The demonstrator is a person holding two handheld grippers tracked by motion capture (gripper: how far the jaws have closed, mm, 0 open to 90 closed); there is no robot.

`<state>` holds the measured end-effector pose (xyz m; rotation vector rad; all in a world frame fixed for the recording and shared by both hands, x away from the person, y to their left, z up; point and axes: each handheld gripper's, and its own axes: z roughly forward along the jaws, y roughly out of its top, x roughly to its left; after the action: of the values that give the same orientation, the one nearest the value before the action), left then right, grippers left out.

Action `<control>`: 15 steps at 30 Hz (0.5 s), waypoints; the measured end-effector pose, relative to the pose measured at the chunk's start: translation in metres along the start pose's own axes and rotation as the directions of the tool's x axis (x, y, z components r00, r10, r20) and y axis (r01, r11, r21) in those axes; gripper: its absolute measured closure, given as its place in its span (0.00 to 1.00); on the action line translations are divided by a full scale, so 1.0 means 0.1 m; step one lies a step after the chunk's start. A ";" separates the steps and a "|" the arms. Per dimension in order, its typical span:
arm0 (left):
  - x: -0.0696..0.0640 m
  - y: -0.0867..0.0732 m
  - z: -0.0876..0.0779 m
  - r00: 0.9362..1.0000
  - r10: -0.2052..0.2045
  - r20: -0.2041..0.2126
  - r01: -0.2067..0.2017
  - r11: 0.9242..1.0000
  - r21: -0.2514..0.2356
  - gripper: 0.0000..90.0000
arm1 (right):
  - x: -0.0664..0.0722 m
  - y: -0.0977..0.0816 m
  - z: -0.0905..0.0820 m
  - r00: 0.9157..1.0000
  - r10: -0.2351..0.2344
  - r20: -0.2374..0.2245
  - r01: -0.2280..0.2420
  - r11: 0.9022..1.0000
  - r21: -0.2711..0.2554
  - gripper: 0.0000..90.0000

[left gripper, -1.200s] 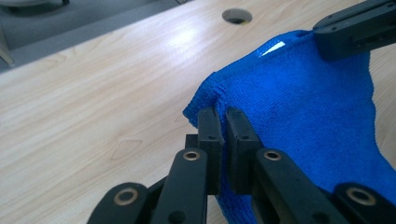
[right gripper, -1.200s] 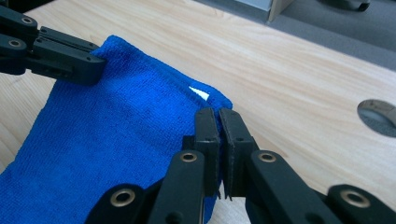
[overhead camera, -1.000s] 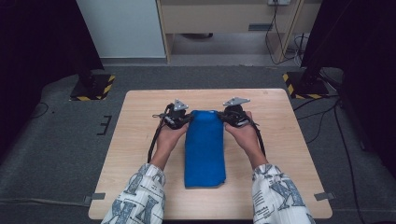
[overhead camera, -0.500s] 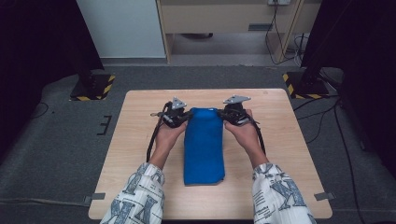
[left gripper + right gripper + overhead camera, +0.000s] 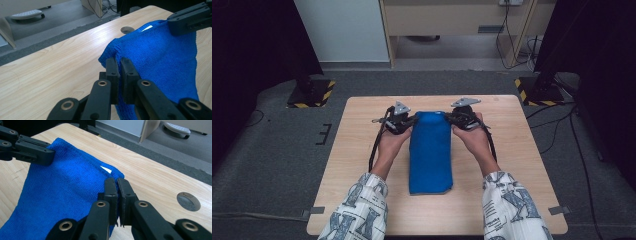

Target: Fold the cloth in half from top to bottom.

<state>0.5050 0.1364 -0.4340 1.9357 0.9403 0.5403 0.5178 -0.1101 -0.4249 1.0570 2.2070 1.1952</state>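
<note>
At the far corners of the blue towel [image 5: 430, 150], left claw [image 5: 119, 65] and right claw [image 5: 117, 185] each pinch terry: light, limp, grippy, best held by corners.

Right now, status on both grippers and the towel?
Left gripper and right gripper each shut on a far corner of the blue towel. Towel folded lengthwise on the table. Nothing in the way.

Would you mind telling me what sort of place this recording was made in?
Probably a lab or office recording station: a bare wooden table on grey carpet, hazard-striped stand bases beside it, and loose cables across the floor.
</note>
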 end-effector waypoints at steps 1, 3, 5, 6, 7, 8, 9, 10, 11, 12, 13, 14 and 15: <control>0.01 0.01 0.00 1.000 0.005 0.000 -0.005 1.000 -0.004 0.95 | -0.01 0.01 0.00 1.000 0.000 0.002 0.000 1.000 -0.001 0.97; 0.01 0.03 -0.01 1.000 0.004 -0.002 -0.004 1.000 -0.013 0.95 | -0.01 0.04 0.00 1.000 0.001 0.004 0.000 1.000 -0.006 0.97; 0.01 0.04 -0.01 1.000 0.013 0.000 -0.013 1.000 -0.018 0.95 | -0.02 0.05 0.00 1.000 0.003 0.007 -0.003 1.000 -0.010 0.97; 0.02 0.04 -0.01 1.000 0.016 0.002 -0.016 1.000 -0.018 0.95 | -0.02 0.05 0.00 1.000 0.001 0.008 -0.001 1.000 -0.011 0.97; 0.02 0.03 -0.01 1.000 0.016 0.004 -0.016 1.000 -0.019 0.95 | -0.03 0.05 0.00 1.000 0.002 0.005 -0.002 1.000 -0.012 0.97; 0.01 0.02 0.00 1.000 0.018 0.004 -0.018 1.000 -0.021 0.95 | -0.03 0.05 0.00 1.000 0.004 0.005 -0.003 1.000 -0.012 0.97; 0.02 0.02 0.00 1.000 0.019 0.005 -0.019 1.000 -0.021 0.95 | -0.03 0.04 -0.01 1.000 -0.003 0.003 0.003 1.000 -0.010 0.96; 0.01 0.00 0.00 1.000 0.018 0.007 -0.018 1.000 -0.022 0.95 | -0.02 0.03 -0.01 1.000 -0.002 0.002 0.002 1.000 -0.008 0.97; 0.01 -0.01 0.00 1.000 0.020 0.008 -0.020 1.000 -0.023 0.95 | -0.02 0.02 -0.01 1.000 -0.007 0.000 0.007 1.000 -0.008 0.96; 0.00 -0.02 0.00 1.000 0.021 0.008 -0.021 1.000 -0.024 0.95 | -0.02 0.01 -0.02 1.000 -0.006 -0.001 0.006 1.000 -0.011 0.96; 0.00 -0.03 0.00 1.000 0.027 0.009 -0.027 0.999 -0.020 0.95 | -0.01 -0.01 -0.02 1.000 -0.005 -0.004 0.005 1.000 -0.010 0.96; 0.00 -0.03 0.00 1.000 0.027 0.009 -0.027 0.999 -0.020 0.95 | -0.01 -0.01 -0.02 1.000 -0.005 -0.004 0.005 1.000 -0.010 0.96; -0.01 -0.05 0.00 0.999 0.035 0.012 -0.035 0.999 -0.017 0.95 | -0.01 -0.02 -0.02 1.000 -0.005 -0.005 0.005 1.000 -0.008 0.96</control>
<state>0.5021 0.1373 -0.4385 1.9410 0.8932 0.5545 0.5161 -0.1124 -0.4250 1.0453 2.2053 1.2050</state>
